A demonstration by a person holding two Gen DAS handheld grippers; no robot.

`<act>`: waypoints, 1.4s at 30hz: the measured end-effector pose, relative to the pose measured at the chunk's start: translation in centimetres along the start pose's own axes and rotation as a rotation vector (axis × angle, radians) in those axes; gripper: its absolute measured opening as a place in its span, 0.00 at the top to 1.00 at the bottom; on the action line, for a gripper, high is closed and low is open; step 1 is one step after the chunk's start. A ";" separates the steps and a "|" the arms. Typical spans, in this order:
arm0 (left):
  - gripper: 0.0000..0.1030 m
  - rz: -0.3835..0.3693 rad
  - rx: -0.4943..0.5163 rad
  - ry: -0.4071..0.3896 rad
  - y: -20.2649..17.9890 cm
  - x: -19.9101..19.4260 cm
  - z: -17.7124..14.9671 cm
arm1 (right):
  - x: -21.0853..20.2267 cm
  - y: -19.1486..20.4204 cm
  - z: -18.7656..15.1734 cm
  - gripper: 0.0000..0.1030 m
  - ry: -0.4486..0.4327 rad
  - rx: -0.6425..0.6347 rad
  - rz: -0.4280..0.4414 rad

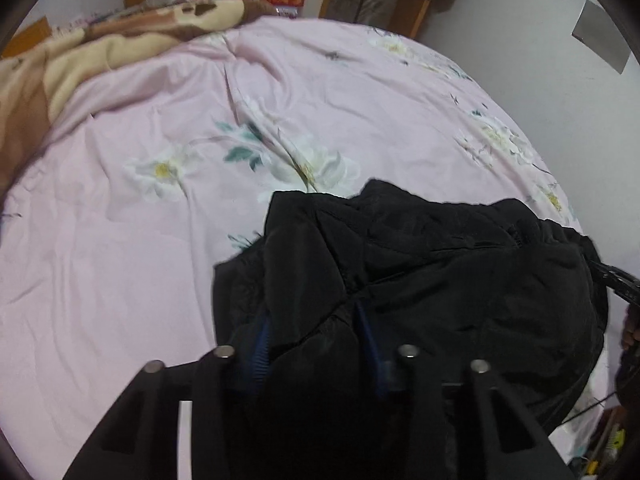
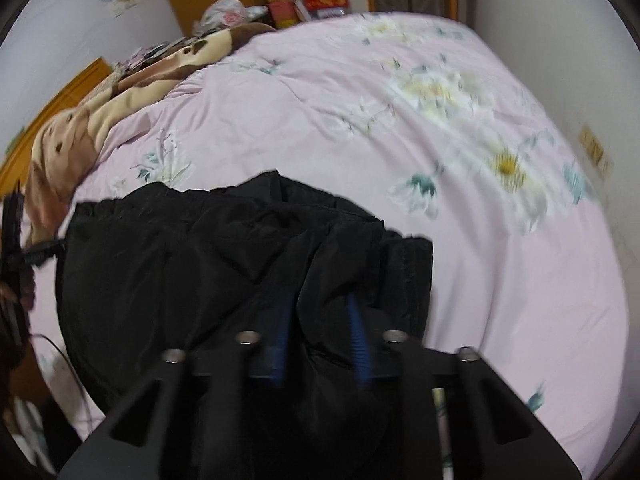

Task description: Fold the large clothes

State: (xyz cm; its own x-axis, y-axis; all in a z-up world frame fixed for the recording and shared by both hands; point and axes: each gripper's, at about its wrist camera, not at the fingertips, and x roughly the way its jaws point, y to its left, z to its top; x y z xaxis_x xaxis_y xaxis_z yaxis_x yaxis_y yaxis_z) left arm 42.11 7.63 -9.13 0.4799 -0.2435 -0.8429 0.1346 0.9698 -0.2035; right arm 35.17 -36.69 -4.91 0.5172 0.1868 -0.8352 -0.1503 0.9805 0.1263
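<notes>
Your left gripper (image 1: 316,332) has its two blue-padded fingers (image 1: 261,344) pinched on a fold of the black, puffy, quilted jacket (image 1: 420,264); padded fabric bulges up between the pads and spills over both of them. Your right gripper (image 2: 320,328) does the same on the jacket (image 2: 180,264) at its other end, its blue fingers (image 2: 359,344) sunk into a ridge of the black cloth, so both claws are clamped on the garment rather than standing free.

The jacket lies bunched on the pink bedspread with white flowers (image 1: 160,120), at the edge of the spread nearest you, and it fills the space directly ahead of and under each claw. From the left claw it stretches away to the right; from the right claw it stretches away to the left, so you hold it between your two hands. Beyond the jacket the bedspread (image 2: 480,240) runs on, wrinkled. A tan and brown plush blanket (image 1: 80,52) is heaped on the far left corner of the bedspread, well apart from the jacket. The right wrist view is blurred.
</notes>
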 end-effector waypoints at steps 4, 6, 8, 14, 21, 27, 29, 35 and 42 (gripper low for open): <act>0.76 0.044 -0.023 -0.088 -0.4 -2.2 0.4 | -2.9 1.7 0.5 0.87 -0.113 -0.057 -0.113; 0.76 0.046 -0.052 -0.140 -0.4 -3.5 0.9 | -4.7 2.3 1.1 0.87 -0.192 -0.050 -0.129; 0.76 0.055 -0.060 -0.192 -0.6 -4.6 1.7 | -6.0 3.3 1.9 0.87 -0.255 -0.065 -0.167; 0.76 0.090 -0.089 -0.206 -0.4 -3.2 4.7 | -4.9 3.7 4.4 0.87 -0.289 -0.047 -0.226; 0.70 0.193 -0.064 -0.036 -0.8 5.2 4.2 | 5.3 2.3 4.3 0.86 -0.019 -0.058 -0.322; 0.69 0.222 -0.040 0.048 -0.7 8.2 4.7 | 9.6 1.7 3.7 0.84 0.131 -0.078 -0.347; 0.68 0.258 -0.002 0.057 -1.2 8.9 4.5 | 10.4 1.5 3.7 0.81 0.172 -0.069 -0.341; 0.60 0.338 0.050 0.018 -2.8 7.7 4.7 | 10.0 2.3 4.4 0.73 0.204 -0.075 -0.416; 0.52 0.265 -0.065 -0.118 -1.2 -0.5 3.9 | 0.5 3.0 4.7 0.38 -0.053 0.048 -0.412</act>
State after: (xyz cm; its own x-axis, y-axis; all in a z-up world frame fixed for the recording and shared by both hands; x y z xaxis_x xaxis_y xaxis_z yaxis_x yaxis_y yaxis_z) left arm 45.05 6.54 -6.51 0.5889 0.0218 -0.8079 -0.0630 0.9978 -0.0189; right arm 38.91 -33.35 -2.44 0.5691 -0.2198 -0.7924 0.1171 0.9754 -0.1865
